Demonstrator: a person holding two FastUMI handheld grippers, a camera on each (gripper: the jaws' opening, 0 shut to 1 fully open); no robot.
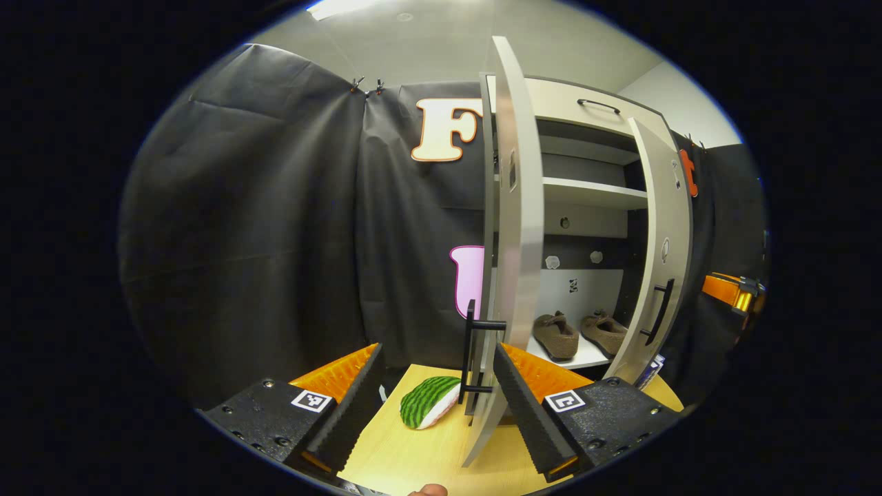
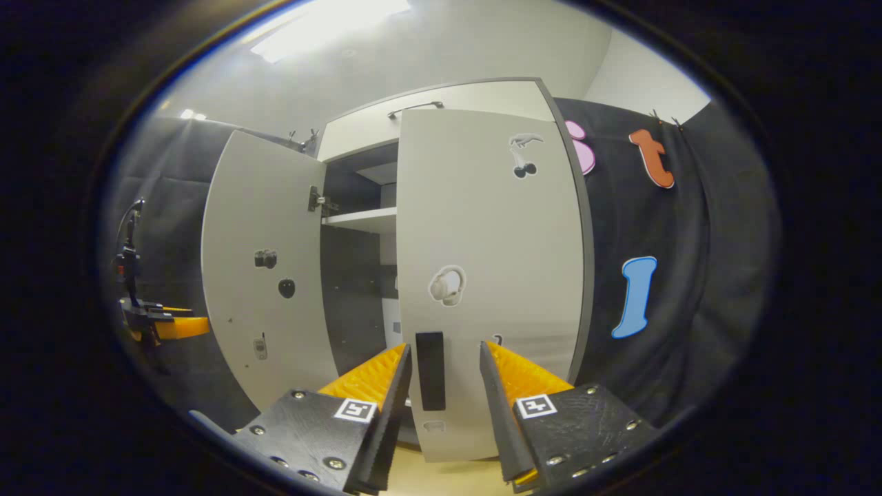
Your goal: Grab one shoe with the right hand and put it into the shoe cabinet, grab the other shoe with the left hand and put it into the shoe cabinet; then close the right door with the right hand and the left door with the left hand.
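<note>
Two brown shoes (image 1: pixel 557 335) (image 1: pixel 605 333) sit side by side on the bottom shelf of the white shoe cabinet (image 1: pixel 592 193). The left door (image 1: pixel 513 227) stands edge-on straight ahead, swung wide open. Its black handle (image 1: pixel 475 358) lies between the fingers of my open left gripper (image 1: pixel 437 348), close to the right finger. The right door (image 2: pixel 489 275) faces the right gripper view and covers most of its side of the cabinet. My right gripper (image 2: pixel 444 344) is open, with that door's black handle (image 2: pixel 431 370) between its fingers. The left door (image 2: pixel 269 275) hangs open beside it.
A green striped, watermelon-like object (image 1: pixel 427 403) lies on the light wooden table (image 1: pixel 413 448) by the left door's foot. The right door (image 1: pixel 661 255) hangs ajar, the other gripper (image 1: pixel 730 293) beyond it. The left gripper (image 2: pixel 158 324) shows far left. A drawer (image 1: pixel 598 105) tops the cabinet.
</note>
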